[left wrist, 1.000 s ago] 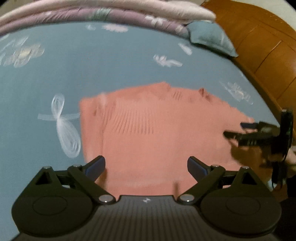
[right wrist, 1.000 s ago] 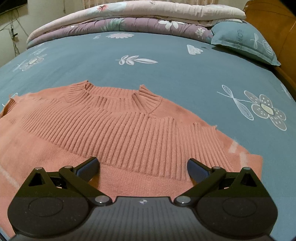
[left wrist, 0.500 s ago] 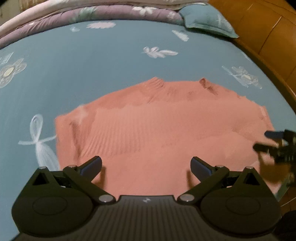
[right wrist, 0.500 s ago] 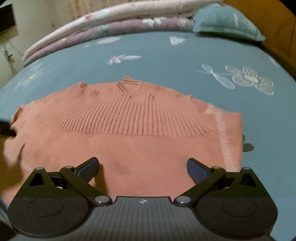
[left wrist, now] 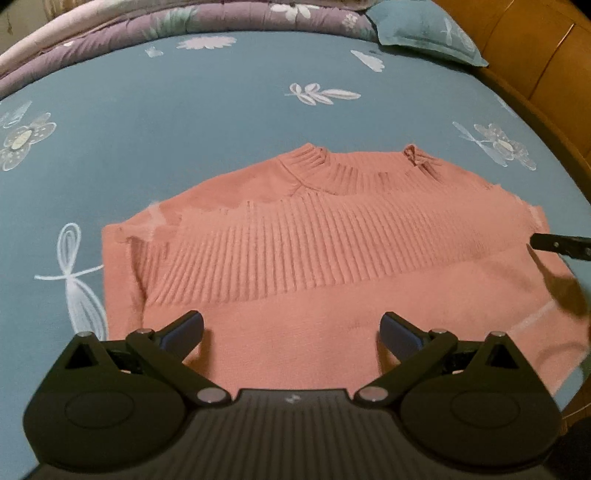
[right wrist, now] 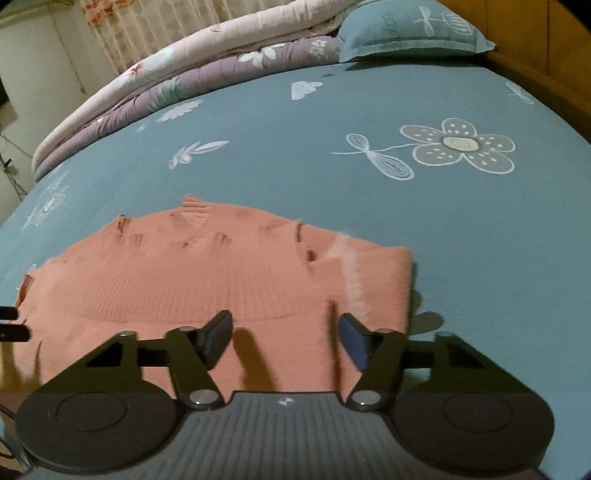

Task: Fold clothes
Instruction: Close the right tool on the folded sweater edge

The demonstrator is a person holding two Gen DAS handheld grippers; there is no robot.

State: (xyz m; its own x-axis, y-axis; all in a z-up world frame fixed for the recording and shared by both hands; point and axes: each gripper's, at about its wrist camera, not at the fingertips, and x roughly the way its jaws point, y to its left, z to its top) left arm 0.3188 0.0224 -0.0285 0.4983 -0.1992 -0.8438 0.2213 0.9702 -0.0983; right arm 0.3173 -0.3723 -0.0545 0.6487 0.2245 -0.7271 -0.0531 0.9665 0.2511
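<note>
A salmon-pink ribbed knit sweater [left wrist: 332,254] lies flat on the blue flowered bedsheet [left wrist: 184,122], neckline away from me, both sleeves folded in. My left gripper [left wrist: 291,328] is open and empty, low over the sweater's near hem. In the right wrist view the sweater [right wrist: 192,280] fills the lower left. My right gripper [right wrist: 284,334] is partly closed with a gap between the fingers, empty, over the sweater's right near part. The right gripper's tips [left wrist: 561,245] show at the left wrist view's right edge; the left gripper's tips [right wrist: 11,325] show at the right wrist view's left edge.
Folded pink and purple quilts [right wrist: 192,74] are stacked along the far side of the bed. A blue pillow [right wrist: 410,33] lies at the far right. A wooden bed frame [left wrist: 535,74] runs along the right side. A curtain and a wall [right wrist: 44,55] stand behind.
Both grippers have pulled back toward the sweater's near hem. My right gripper's fingers have narrowed from wide open. The right gripper has swung right toward the sweater's right edge.
</note>
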